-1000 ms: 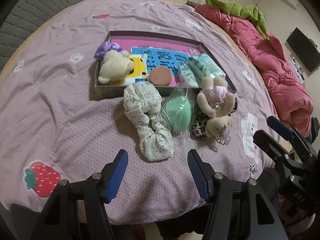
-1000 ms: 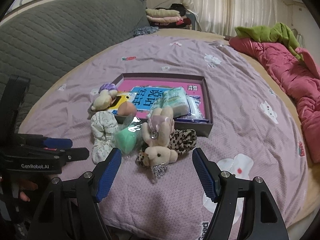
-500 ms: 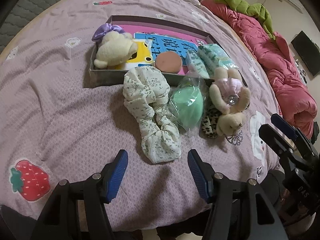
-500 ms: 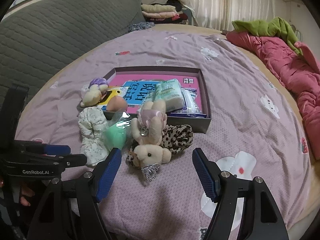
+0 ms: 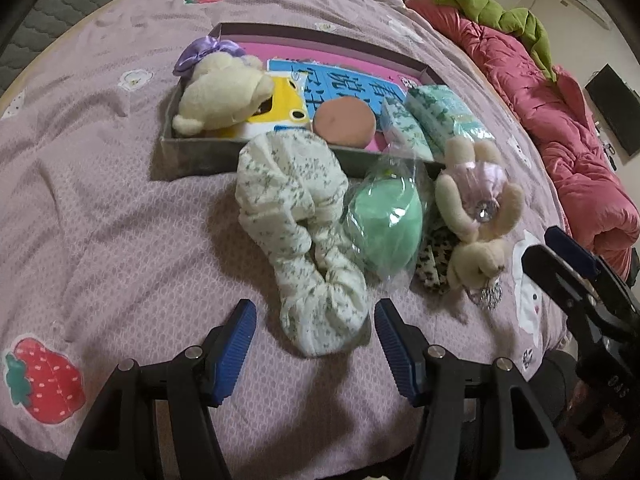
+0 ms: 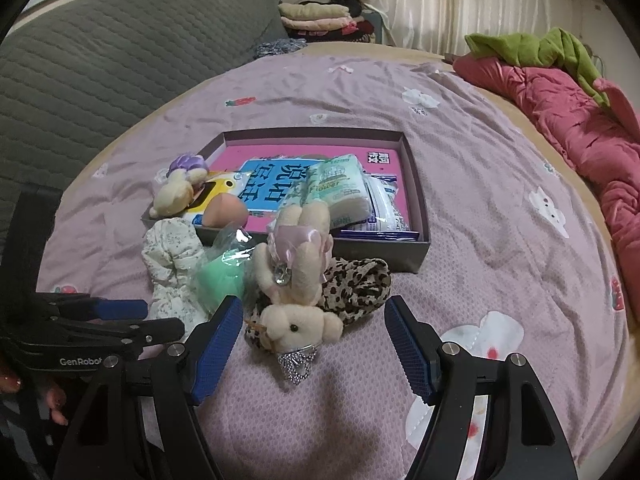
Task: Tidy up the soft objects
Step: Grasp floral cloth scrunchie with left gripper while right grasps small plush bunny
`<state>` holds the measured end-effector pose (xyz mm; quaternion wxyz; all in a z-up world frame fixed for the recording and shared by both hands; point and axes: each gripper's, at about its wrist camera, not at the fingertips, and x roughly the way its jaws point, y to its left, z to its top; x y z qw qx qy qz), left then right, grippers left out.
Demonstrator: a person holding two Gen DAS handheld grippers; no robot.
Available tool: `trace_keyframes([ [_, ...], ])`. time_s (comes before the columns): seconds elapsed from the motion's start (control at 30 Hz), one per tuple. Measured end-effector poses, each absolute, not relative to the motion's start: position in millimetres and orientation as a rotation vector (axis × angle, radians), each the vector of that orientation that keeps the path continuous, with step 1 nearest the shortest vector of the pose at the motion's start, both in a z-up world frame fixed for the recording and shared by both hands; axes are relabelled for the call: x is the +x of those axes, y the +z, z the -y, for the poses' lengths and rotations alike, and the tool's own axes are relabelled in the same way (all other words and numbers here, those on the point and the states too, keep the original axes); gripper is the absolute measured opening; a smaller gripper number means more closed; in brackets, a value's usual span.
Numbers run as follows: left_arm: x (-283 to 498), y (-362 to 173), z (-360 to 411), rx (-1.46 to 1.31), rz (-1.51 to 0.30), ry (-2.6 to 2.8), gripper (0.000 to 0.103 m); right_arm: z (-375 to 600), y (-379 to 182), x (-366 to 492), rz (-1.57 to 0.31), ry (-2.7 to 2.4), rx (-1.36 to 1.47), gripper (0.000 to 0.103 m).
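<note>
Pink quilt (image 6: 568, 120), green blanket (image 6: 532, 46), grey sofa (image 6: 100, 64)

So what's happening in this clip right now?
A person holds two grippers over a bed, both with open jaws and empty. The left gripper points at the floral scrunchie; the right gripper frames the plush bunny lying on a leopard scrunchie. A bagged green sponge sits between them. The box behind already holds a plush bear and tissue packs.
</note>
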<state>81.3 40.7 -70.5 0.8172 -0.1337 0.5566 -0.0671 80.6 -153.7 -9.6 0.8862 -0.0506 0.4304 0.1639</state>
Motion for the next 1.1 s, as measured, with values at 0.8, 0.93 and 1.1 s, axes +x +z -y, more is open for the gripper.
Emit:
trace_keyframes([
  [0.8,97.6,-89.2,-52.4,-0.298,-1.166,-0.144,0.041,131.0,-26.0,127.7,-0.918,0.368,-0.151,0.059],
  [0.93,96.8,-88.5,-53.9,-0.294,-1.161,-0.148,0.041,126.7,-27.6,130.5,-0.913,0.396,-0.149,0.049],
  [1.1,99.5,-89.0,-53.6,-0.3,-1.153,-0.148,0.041,124.5,-31.0,136.6,-0.917,0.433,-0.116,0.034],
])
